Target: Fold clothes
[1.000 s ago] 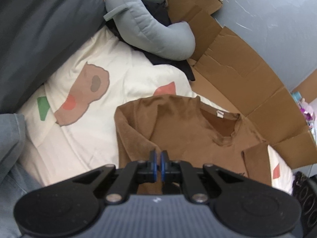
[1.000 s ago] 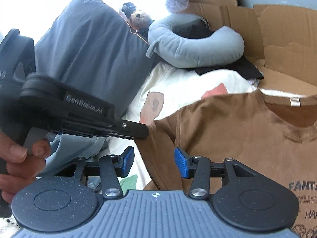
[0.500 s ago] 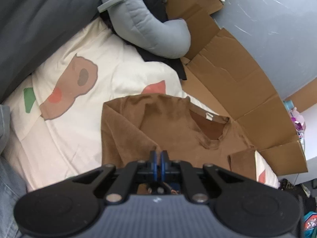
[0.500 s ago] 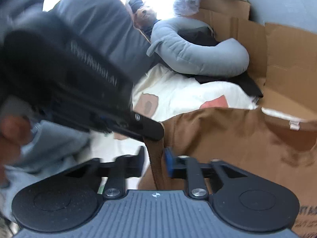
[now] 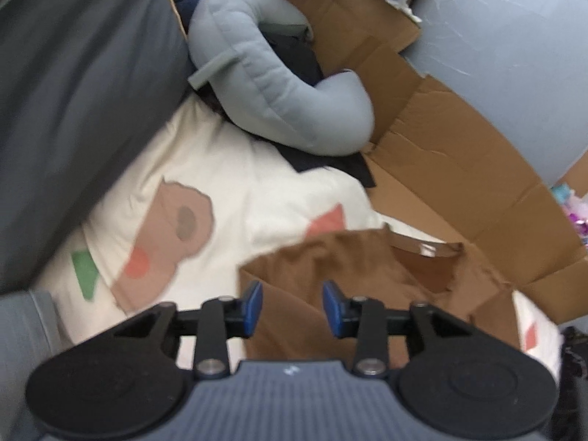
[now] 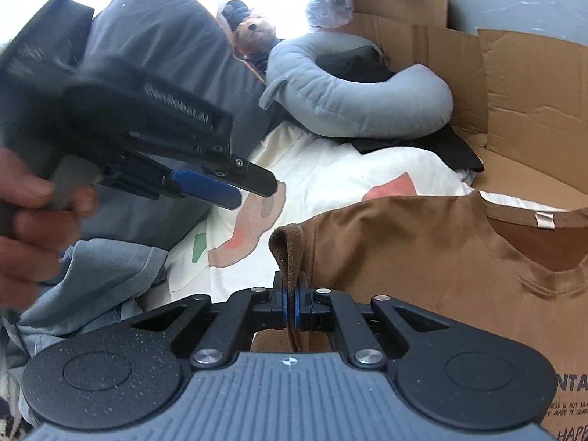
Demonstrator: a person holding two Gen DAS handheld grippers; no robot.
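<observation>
On the bed [image 5: 235,183], the brown T-shirt [image 6: 422,257] was pinched by the right gripper [image 6: 290,305]; the left gripper [image 5: 292,308] fingers were spread wide.

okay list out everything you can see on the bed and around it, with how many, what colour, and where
T-shirt: one, brown, spread on the duvet, sleeve edge pinched by the right gripper.
Duvet: one, cream with coloured patches, under the T-shirt.
Curved pillow: one, light grey-blue, beyond the duvet.
Dark cloth: one, black, under the curved pillow.
Big pillow: one, dark grey, left.
Teddy bear: one, tan, behind the pillows.
Cardboard: flattened, brown, right.
Left gripper: open, above the T-shirt.
Right gripper: shut on the sleeve.
Hand: one, holding the left gripper.
</observation>
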